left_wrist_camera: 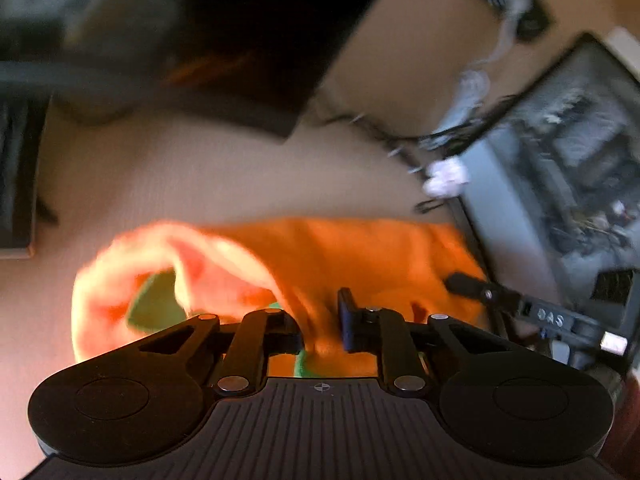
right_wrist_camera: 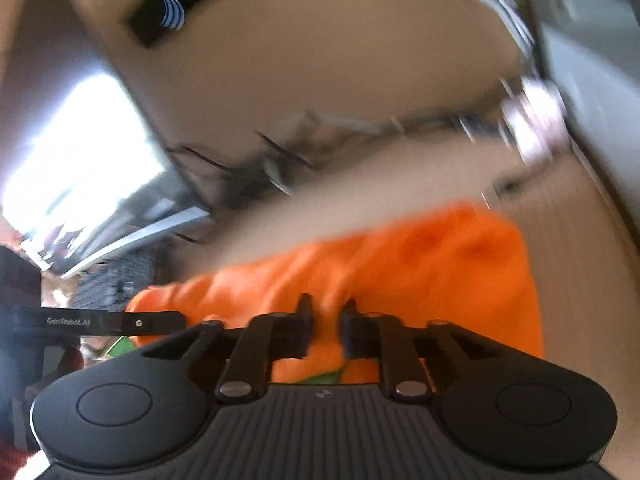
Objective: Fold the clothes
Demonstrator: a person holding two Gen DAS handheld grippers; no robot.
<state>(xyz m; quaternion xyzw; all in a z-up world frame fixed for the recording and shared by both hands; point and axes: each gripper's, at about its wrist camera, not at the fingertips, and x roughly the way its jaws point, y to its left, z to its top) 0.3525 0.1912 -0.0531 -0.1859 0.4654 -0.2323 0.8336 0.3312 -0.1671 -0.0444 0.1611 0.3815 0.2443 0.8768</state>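
The orange garment (left_wrist_camera: 360, 256) lies on the pale tan desk (left_wrist_camera: 224, 176), bunched toward the near edge, with a green lining or print showing where the cloth curls open. The left gripper (left_wrist_camera: 320, 328) is closed on a fold of it, fabric pinched between the pads, and the right gripper (right_wrist_camera: 326, 326) is likewise clamped on a fold of the same cloth. It looks soft, light and limp, likely a fleece or knit that will sag and drape from whatever point holds it, so it wants taking by hems or corners, well apart, to keep an edge taut; a pinch mid-cloth will probably just bunch it. Nothing about it seems fragile or slippery. The desk appears smooth and matt. At its far edge black cables (left_wrist_camera: 440, 136) tangle beside a white plug (left_wrist_camera: 446, 178), with a dark panel (left_wrist_camera: 248, 40) behind; both views are blurred.
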